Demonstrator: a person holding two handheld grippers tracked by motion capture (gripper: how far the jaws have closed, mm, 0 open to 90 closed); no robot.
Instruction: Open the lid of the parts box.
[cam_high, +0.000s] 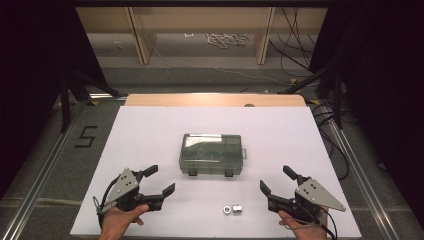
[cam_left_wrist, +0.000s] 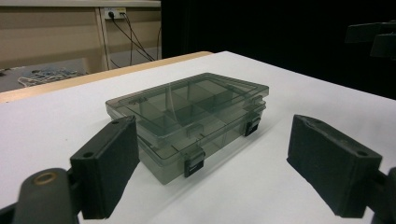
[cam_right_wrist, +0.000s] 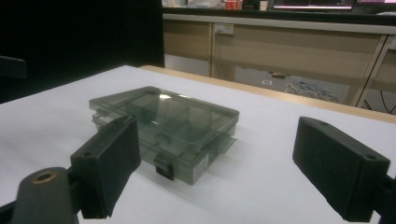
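Observation:
A smoky clear plastic compartment box lies shut in the middle of the white table, its two black latches facing me. The box sits ahead of my left jaws, and the same box lies ahead of my right jaws. My left gripper rests near the front left, open and empty, pointing toward the box. At the front right my right gripper is open with nothing between its jaws. Two small silver nuts lie on the table between the grippers, near the front edge.
The white table sheet ends at a wooden strip along the far edge. Beyond it are wooden shelf legs and loose cables on the floor. A "5" mark is on the floor at the left.

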